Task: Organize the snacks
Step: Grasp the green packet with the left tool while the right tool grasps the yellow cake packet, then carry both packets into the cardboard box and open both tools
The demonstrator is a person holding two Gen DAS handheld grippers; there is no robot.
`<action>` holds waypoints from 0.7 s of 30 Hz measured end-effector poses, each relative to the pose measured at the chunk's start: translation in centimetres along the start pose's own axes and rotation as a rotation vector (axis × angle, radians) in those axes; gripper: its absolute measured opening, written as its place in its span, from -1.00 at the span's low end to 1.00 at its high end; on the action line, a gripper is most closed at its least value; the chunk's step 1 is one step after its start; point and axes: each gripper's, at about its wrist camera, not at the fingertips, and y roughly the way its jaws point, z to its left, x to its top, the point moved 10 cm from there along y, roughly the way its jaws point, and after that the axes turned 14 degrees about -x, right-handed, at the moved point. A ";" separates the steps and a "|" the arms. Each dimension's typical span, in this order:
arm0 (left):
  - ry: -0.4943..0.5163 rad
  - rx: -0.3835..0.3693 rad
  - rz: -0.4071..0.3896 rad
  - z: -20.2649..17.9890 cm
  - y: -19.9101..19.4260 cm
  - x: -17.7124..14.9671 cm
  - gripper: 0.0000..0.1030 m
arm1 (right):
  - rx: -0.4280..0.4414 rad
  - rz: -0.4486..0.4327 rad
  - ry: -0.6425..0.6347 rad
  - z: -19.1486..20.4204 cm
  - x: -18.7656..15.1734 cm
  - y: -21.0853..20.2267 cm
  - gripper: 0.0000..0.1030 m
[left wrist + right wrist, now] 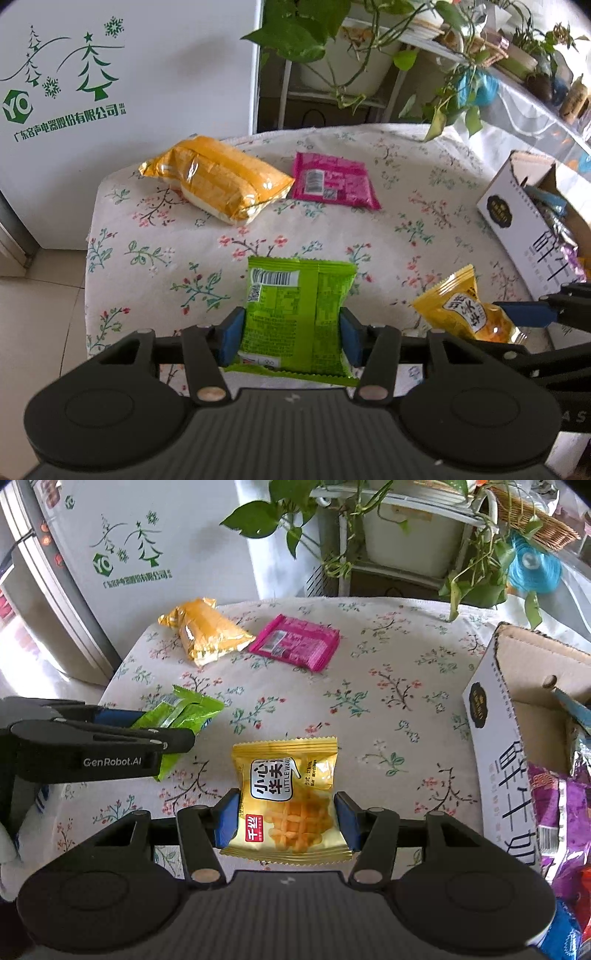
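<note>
- Left gripper [291,338] was clamped on the green snack packet [295,314], low over the desk [388,229].
- Right gripper [286,821] pinched the yellow waffle packet [286,794], also above the desk.
- Pick-up looked done on both sides; next called for carrying each to the cardboard box [495,716] at right.
- Box already held purple and other wrappers.
- Orange bag [218,177] and pink packet [332,181] waited at the far edge.

Cardboard box [491,716] cut off rightward
</note>
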 end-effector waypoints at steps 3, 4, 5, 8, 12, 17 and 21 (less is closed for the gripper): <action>-0.006 -0.003 -0.013 -0.3 -0.2 0.2 0.01 | -0.003 -0.007 0.006 -0.3 0.2 -0.1 0.19; -0.009 -0.003 -0.017 -0.4 -0.3 0.3 0.01 | -0.003 -0.009 0.008 -0.4 0.3 -0.1 0.19; -0.013 -0.004 -0.022 -0.5 -0.4 0.3 0.01 | -0.003 -0.011 0.009 -0.5 0.4 -0.2 0.19; -0.017 -0.005 -0.035 -0.8 -0.6 0.6 0.01 | -0.003 -0.025 0.016 -0.8 0.8 -0.6 0.19; -0.026 -0.010 -0.059 -1.3 -1.0 1.2 0.01 | 0.001 -0.049 0.033 -1.5 1.6 -1.4 0.19; -0.027 -0.008 -0.097 -2.1 -1.5 2.2 0.01 | -0.009 -0.101 0.071 -3.3 3.3 -2.8 0.19; -0.031 -0.015 -0.119 -2.9 -1.6 3.0 0.01 | -0.017 -0.140 0.114 -5.1 4.4 -4.1 0.19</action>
